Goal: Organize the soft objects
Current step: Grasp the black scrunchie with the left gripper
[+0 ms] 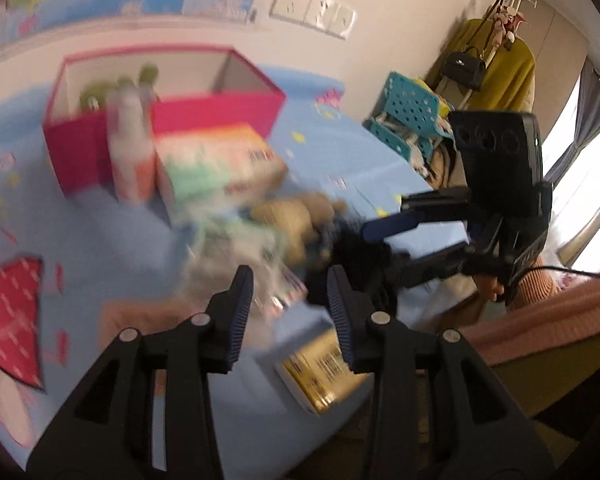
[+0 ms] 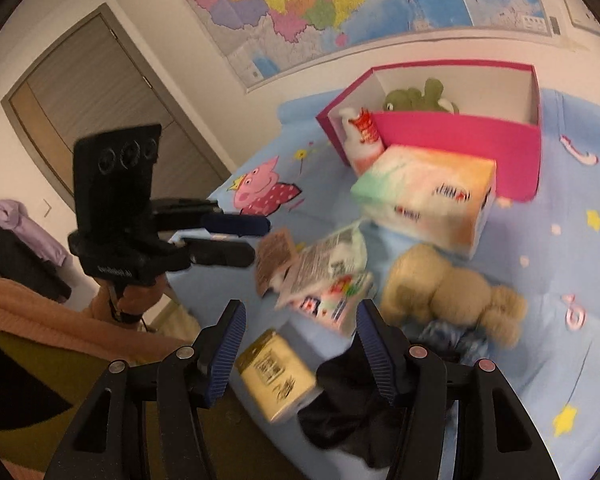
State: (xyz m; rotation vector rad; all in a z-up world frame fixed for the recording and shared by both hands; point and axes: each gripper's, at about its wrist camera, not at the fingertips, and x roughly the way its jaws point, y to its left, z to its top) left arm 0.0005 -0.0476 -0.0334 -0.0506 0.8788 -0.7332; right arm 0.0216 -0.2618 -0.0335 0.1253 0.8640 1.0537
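Right gripper (image 2: 300,344) is nearest the pile — jaws apart at a middling gap, nothing between the pads. Just beneath and ahead of its right finger lies a black cloth (image 2: 348,404), crumpled at the near edge of the blue bedsheet (image 2: 560,320), touching a yellow box (image 2: 276,376) on its left. A step farther right sits the beige plush (image 2: 448,292), long axis running left-near to right-far, with a blue patterned fabric (image 2: 452,340) tucked under its near side. Left gripper (image 1: 290,312) hovers over the same clutter, jaws narrow, empty; blur hides detail there. Farther back: packets (image 2: 324,268), tissue box (image 2: 428,200), then the pink box (image 2: 460,140) at the far end, open, green plush (image 2: 416,98) already inside. Right hand looks better placed for cloth or plush — carry goes away and slightly right.
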